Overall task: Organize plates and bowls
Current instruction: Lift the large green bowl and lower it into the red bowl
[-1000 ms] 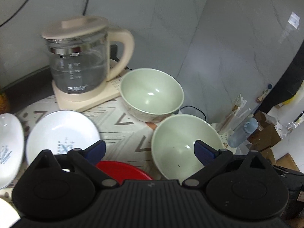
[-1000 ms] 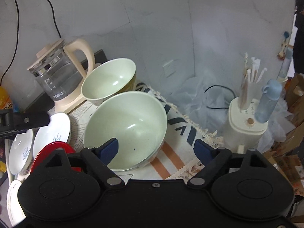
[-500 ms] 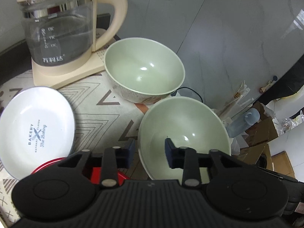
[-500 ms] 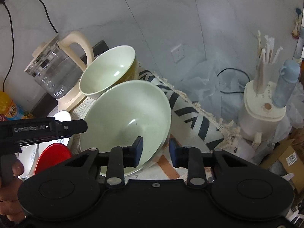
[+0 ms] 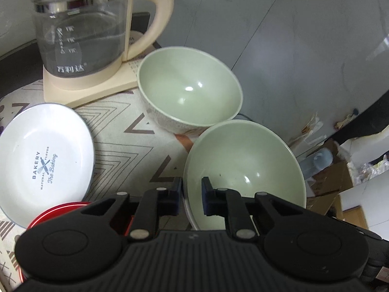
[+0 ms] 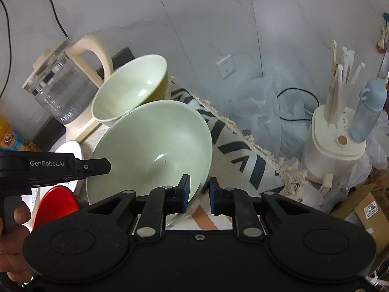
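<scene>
Two green bowls [image 5: 192, 90], two plates [image 5: 46, 160], one kettle [image 5: 82, 34].

Both tools were matte black plastic with dark-blue fingertip pads [image 5: 175, 192], silver pivot screws, and white "GenRobot.AI" lettering on the left tool [image 6: 48, 165].

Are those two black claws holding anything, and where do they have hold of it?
Both grip the near bowl by its rim: left gripper on one side, right gripper on the other.

Light: dim, cool, even indoor light
Glare: small white spots inside both green bowls [image 5: 192, 90]
Blur: kettle [image 5: 80, 31] soft at upper left
Distortion: fisheye bending, dark corners
Shadows: soft, faint
</scene>
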A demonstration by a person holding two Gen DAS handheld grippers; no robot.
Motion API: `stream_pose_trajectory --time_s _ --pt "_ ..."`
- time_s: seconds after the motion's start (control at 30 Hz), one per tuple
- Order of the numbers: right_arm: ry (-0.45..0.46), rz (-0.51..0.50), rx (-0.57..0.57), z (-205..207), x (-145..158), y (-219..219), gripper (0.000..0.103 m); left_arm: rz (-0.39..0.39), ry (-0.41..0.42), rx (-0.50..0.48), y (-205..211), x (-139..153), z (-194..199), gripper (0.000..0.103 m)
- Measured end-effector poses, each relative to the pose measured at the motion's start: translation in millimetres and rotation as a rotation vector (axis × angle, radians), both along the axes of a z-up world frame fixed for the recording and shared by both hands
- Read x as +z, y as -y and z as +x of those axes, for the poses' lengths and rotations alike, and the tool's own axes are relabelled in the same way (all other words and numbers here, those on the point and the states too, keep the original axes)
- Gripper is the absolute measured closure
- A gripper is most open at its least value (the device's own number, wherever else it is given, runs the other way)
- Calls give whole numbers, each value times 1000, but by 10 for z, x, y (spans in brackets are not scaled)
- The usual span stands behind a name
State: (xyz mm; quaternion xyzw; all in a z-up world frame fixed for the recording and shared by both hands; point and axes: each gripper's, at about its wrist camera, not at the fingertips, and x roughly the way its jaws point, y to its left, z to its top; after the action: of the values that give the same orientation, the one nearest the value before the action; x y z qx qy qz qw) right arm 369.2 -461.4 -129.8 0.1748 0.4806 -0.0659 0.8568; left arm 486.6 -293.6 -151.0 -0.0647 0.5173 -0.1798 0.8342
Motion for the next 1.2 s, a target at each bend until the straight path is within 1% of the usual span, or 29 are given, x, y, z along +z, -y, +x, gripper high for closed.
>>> stream_pose_trajectory --time_s 0.2,0.37,0.7,0.8,0.9,1.07,1.2 --pt "50 -19 38 -21 281 -19 86 -27 41 29 -92 296 -127 88" --pt "90 -29 89 -8 496 -96 86 -37 69 78 -224 478 -252 88" --pt "139 -22 198 -25 726 -372 86 -62 101 191 -631 752 -567 88" --pt "145 -10 233 -43 788 -486 86 -68 107 224 -778 799 -674 88" --pt "146 1 274 -56 822 -586 86 -74 95 261 -914 813 -760 88" --pt "134 19 307 -76 863 -752 86 -73 86 303 -1116 834 -905 88" --pt "137 14 358 -97 887 -893 86 -75 69 334 -1250 791 -982 88"
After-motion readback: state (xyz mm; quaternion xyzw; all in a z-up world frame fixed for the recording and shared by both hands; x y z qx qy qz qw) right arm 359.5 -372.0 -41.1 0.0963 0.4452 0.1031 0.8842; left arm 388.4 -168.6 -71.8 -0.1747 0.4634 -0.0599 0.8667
